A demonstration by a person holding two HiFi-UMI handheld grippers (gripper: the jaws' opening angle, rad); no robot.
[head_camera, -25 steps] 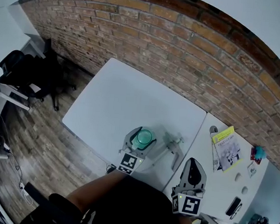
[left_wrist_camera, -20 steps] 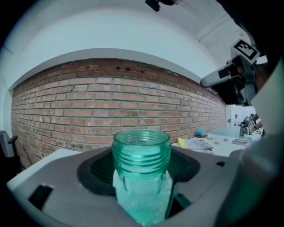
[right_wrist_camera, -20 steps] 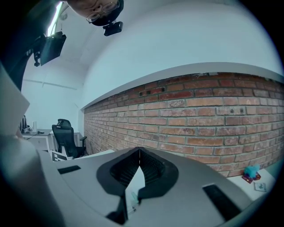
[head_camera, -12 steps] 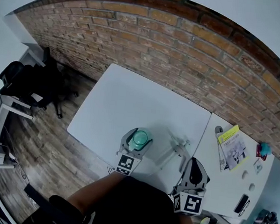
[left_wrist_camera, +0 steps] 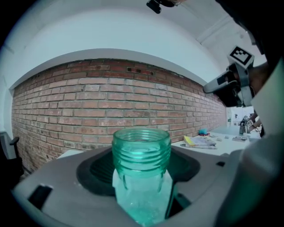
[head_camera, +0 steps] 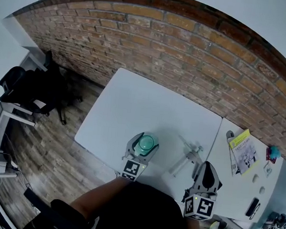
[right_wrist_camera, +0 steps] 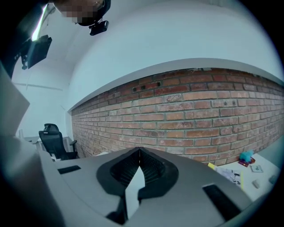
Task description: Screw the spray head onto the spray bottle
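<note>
Plainly, the left gripper (head_camera: 144,138) was closed on the green spray bottle (left_wrist_camera: 141,155). Its jaws sat part-way apart around the body just below the threaded neck, so the mouth stood upright and bare (a sensible hold, since those threads must stay free for the cap). Whether the bottle's base rested on the white table (head_camera: 129,102) could not be told.

The spray head (head_camera: 194,151) lay on its side on that table, to the right of the bottle and clearly apart from it. Its thin dip tube trailed back toward the person. Further right of the bottle, just beyond the head's near side, hung the right gripper (head_camera: 206,166). Its jaws were pressed together with nothing between them.

By my reading, joining had not begun: the head was untouched, and the right jaws would have to part before taking it. The loose tube would probably need guiding into the bottle's mouth first.
</note>
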